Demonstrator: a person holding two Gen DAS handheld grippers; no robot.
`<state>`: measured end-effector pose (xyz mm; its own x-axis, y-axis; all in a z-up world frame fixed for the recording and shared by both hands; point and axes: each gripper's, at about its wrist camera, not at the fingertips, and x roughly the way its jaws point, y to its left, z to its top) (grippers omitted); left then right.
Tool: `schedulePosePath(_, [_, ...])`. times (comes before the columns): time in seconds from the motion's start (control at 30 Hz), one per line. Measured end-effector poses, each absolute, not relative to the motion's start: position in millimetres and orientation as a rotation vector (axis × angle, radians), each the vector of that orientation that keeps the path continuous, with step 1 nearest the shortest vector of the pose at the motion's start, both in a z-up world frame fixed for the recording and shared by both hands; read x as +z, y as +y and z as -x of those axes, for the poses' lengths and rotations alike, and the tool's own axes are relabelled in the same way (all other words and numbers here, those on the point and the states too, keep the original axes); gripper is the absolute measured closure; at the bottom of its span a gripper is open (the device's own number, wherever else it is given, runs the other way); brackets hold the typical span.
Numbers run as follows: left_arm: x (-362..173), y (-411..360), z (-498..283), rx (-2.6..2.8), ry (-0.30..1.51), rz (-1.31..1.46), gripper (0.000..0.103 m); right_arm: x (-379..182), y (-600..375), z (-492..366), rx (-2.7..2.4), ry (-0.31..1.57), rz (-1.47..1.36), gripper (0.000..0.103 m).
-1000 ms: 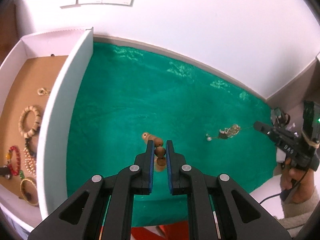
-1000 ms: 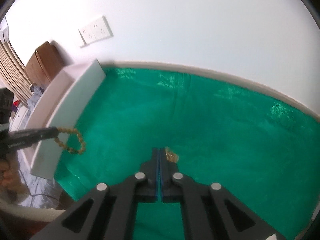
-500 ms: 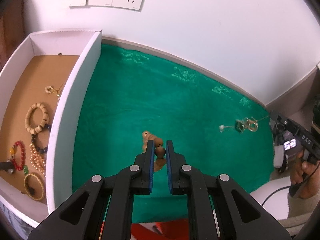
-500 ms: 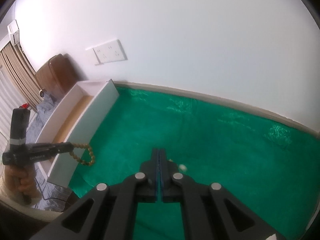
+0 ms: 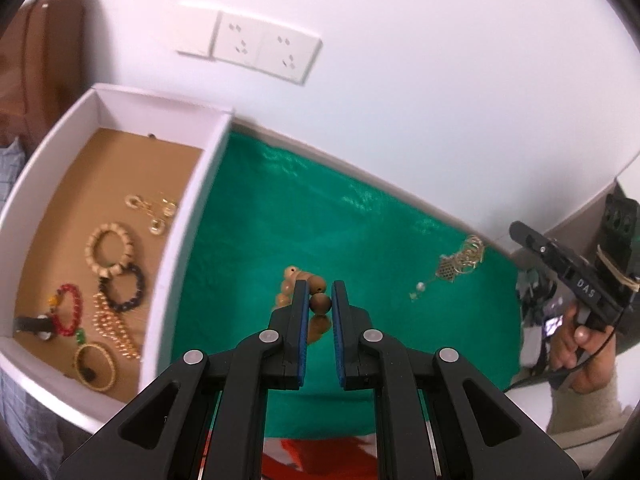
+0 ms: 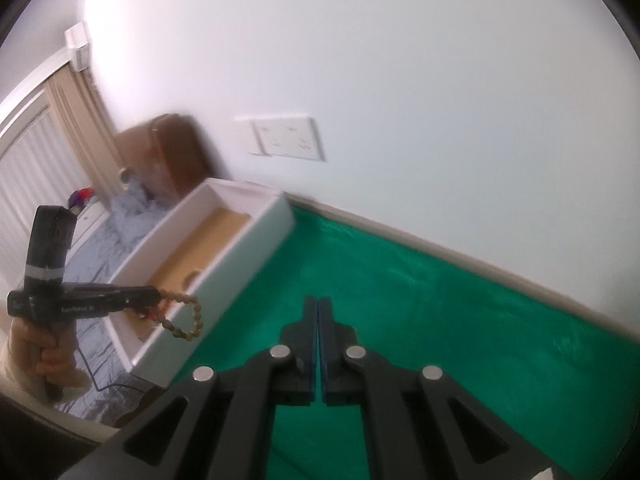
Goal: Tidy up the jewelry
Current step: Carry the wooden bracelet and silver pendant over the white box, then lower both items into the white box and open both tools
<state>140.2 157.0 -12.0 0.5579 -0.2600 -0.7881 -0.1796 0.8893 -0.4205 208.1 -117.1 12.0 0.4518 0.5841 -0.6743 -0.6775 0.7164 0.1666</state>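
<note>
My left gripper is shut on a brown wooden bead bracelet and holds it in the air above the green cloth, just right of the white tray. In the right wrist view the bracelet hangs as a loop from the left gripper beside the tray. My right gripper is shut; in the left wrist view a tangled gold necklace with a dark pendant and pearl dangles from its tip above the cloth's right side.
The tray's brown floor holds several bracelets, gold earrings and a pearl strand. A white wall with sockets stands behind the table. A bed and brown headboard lie left of the tray.
Both grippers have risen and moved left toward the tray, carrying their jewelry. The necklace left the cloth and now hangs in the air. More of the tray is in view.
</note>
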Motion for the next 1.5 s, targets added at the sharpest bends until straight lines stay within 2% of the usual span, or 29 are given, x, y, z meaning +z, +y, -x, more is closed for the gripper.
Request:
schedulePosePath(0.37, [37,259,-95,0.187,0.903,0.53,0.094,71,-8,-204,1.089,0.656,0.209,0.102])
schedulePosePath(0.63, [16,332,-91,0.325,0.907,0.577,0.094,76,97,-205,1.278,0.635,0.247,0.102])
schedulePosePath(0.93, [-37,387,-125,0.418,0.94,0.604,0.094,26,242,-228,1.395,0.768,0.319,0.102])
schedulePosePath(1.1, [-87,409,-146,0.461,0.985,0.621,0.094,-32,327,-242,1.386,0.878,0.426,0.103])
schedulePosePath(1.3, [-141,426,-159,0.532,1.021,0.626,0.094,-101,384,-247,1.322,0.942,0.59,0.102])
schedulePosePath(1.47, [-156,430,-160,0.567,1.03,0.64,0.092,-139,408,-253,1.278,1.014,0.636,0.101])
schedulePosePath(1.5, [-156,431,-159,0.58,1.027,0.636,0.086,-140,409,-255,1.271,1.023,0.629,0.094])
